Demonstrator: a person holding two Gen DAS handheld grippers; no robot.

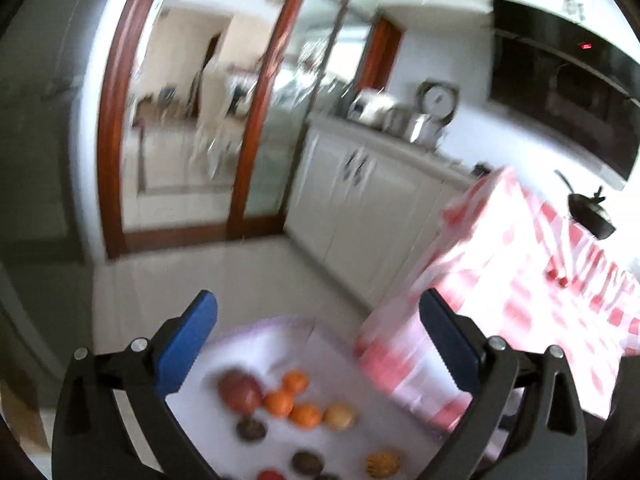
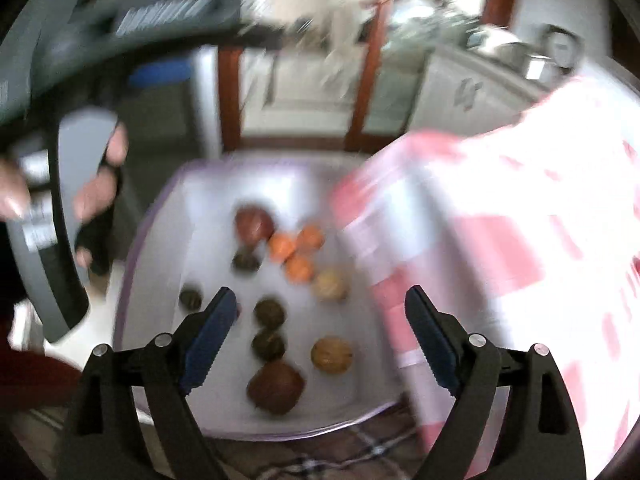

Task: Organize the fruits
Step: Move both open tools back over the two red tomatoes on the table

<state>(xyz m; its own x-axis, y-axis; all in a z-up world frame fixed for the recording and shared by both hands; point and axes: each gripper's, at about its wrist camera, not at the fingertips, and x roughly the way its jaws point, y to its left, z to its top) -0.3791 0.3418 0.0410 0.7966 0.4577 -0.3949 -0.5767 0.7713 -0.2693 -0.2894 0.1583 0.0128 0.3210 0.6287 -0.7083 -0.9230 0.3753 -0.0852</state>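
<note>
Both the left gripper (image 1: 318, 344) and the right gripper (image 2: 316, 338) hung with jaws apart and empty above the fruits (image 2: 294, 256), scattered mid-frame on the white tray (image 2: 160, 240); choosing one fruit and descending squarely looked wisest.

White cabinets (image 1: 360, 196), pale floor (image 1: 224, 276), wood-framed doors (image 1: 256, 128)
</note>
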